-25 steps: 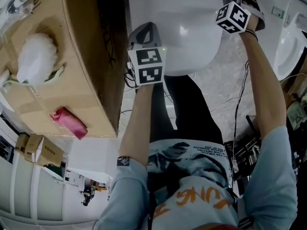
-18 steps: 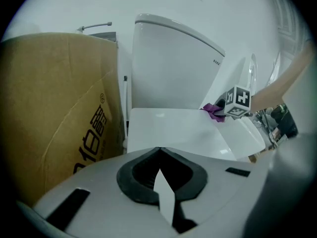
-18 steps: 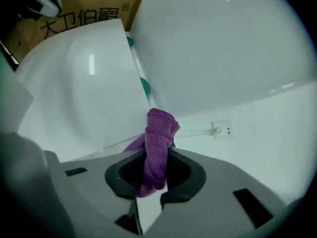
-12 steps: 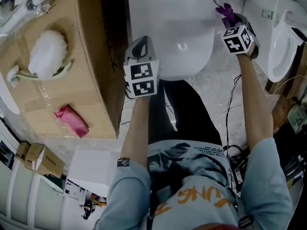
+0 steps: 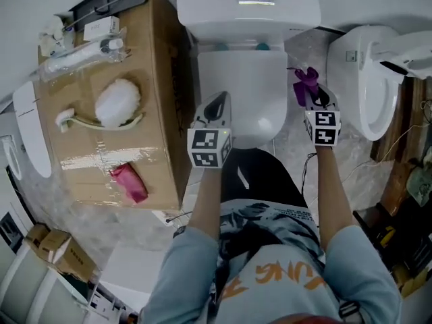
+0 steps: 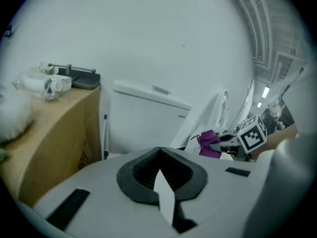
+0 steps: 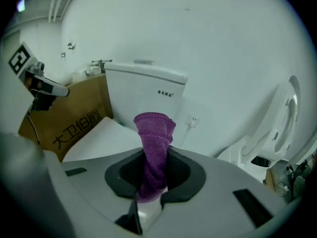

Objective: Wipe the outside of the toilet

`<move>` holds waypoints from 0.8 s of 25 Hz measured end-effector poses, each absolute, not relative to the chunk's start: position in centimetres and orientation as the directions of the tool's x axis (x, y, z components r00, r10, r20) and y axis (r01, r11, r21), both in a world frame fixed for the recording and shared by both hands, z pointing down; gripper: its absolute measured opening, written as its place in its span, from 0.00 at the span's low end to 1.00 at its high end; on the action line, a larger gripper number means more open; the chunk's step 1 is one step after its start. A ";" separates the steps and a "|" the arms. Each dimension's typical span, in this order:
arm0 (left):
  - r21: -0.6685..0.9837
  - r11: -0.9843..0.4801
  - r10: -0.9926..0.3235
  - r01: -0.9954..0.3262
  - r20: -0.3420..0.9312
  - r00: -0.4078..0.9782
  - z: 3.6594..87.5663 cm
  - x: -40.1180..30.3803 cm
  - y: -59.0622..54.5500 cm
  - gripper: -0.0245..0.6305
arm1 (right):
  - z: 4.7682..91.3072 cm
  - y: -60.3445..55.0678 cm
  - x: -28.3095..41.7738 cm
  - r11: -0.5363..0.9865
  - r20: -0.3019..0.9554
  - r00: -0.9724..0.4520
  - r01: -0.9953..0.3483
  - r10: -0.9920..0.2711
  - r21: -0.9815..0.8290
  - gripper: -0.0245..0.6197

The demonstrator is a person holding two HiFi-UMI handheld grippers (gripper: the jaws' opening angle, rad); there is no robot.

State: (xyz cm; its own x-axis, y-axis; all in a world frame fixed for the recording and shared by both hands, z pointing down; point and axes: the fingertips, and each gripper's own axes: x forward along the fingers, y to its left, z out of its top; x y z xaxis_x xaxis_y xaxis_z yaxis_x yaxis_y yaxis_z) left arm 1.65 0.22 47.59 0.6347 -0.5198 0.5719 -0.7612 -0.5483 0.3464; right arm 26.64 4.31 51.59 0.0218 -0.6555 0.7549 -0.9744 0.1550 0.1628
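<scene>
Since the earlier frames, both grippers have been drawn back toward the lid's front edge, and the tank (image 5: pixel 246 9) has come into view. Two toilets are counted: the task toilet (image 5: pixel 246 90) (lid down) and a second toilet (image 5: pixel 368 79) at its right, lid raised. One purple cloth (image 7: pixel 154 143) is pinched upright in the right gripper (image 5: pixel 307 98), beside the lid's right edge. The left gripper (image 5: pixel 217 103), jaws pressed together on nothing, is held over the lid's front-left edge. One cardboard box (image 5: pixel 88 160), printed 大卫伯爵, carries one white brush (image 5: pixel 117 102) and one pink cloth (image 5: pixel 128 183). Both forearms are extended forward.
</scene>
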 end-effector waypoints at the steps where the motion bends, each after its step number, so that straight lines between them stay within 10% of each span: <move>1: 0.343 -0.545 -0.531 -0.765 0.564 0.632 46.4 1.7 -0.1 0.07 | 50.5 4.2 26.4 0.146 0.740 0.012 -0.978 -0.672 0.149 0.17; 20: 0.249 -0.438 -0.802 -0.864 0.327 0.500 23.1 1.1 -5.4 0.07 | 28.1 -0.9 22.5 0.014 0.384 -0.070 -0.989 -0.921 -0.147 0.18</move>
State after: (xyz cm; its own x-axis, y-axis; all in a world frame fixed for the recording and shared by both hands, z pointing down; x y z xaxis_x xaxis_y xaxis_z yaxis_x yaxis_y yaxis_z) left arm 1.12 -5.40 23.12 0.5003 -0.8019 0.3266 -0.8640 -0.4378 0.2487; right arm 22.47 -0.87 28.07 -0.0703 -0.9208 0.3836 -0.9891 0.0144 -0.1466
